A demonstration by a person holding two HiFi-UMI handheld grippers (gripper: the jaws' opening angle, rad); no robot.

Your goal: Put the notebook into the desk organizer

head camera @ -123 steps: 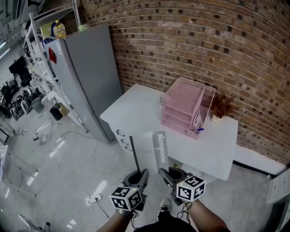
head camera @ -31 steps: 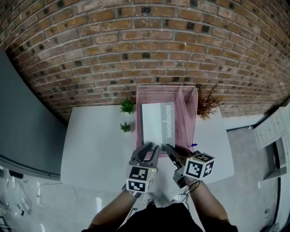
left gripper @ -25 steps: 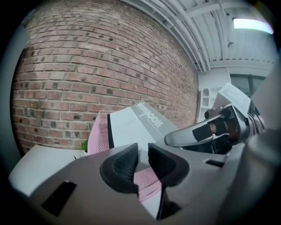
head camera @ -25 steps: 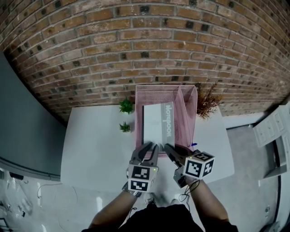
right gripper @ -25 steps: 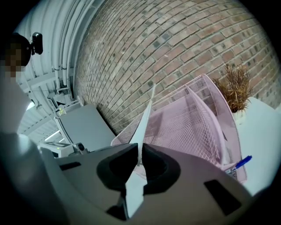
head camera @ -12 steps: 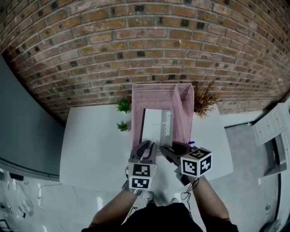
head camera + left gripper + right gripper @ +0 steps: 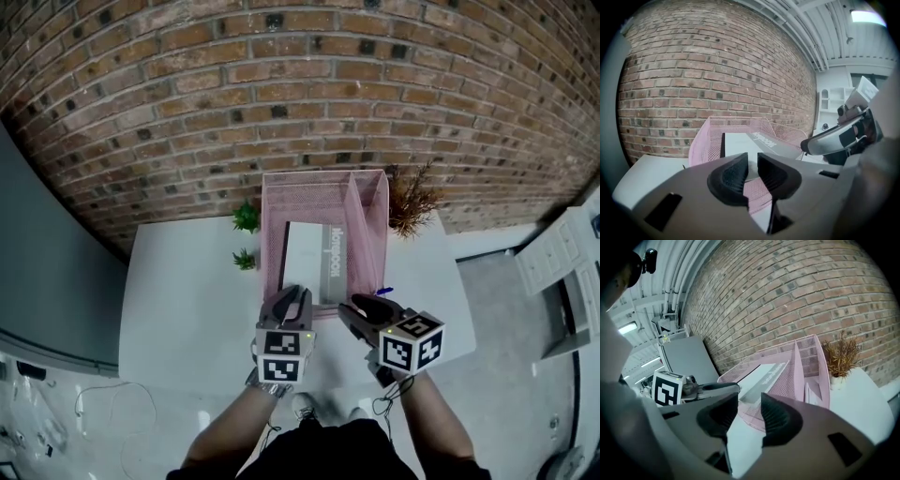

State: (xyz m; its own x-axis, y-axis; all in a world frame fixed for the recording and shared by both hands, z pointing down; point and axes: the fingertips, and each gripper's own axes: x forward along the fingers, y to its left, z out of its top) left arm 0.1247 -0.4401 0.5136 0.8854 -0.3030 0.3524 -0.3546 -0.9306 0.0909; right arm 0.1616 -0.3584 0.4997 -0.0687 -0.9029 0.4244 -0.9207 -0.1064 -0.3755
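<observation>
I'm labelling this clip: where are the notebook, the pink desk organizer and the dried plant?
notebook (image 7: 302,262), head view, on its white cover.
pink desk organizer (image 7: 272,234), head view, on its left mesh wall.
dried plant (image 7: 410,200), head view, on its brown sprigs.

We judged the premises to be a lab or workshop space with a desk corner set up in it, though which of the two we could not settle. A bare brick wall (image 7: 300,112) backed a white table (image 7: 187,291) carrying a pink mesh desk organizer (image 7: 370,234), small green plants (image 7: 246,217) and a dried plant (image 7: 410,202). Overhead ran exposed ceiling pipes (image 7: 806,28) and a strip light (image 7: 867,16). A grey cabinet (image 7: 689,357), a white drawer unit (image 7: 551,262) and a loose cable (image 7: 81,398) on the glossy floor (image 7: 56,436) were all utility fittings.
</observation>
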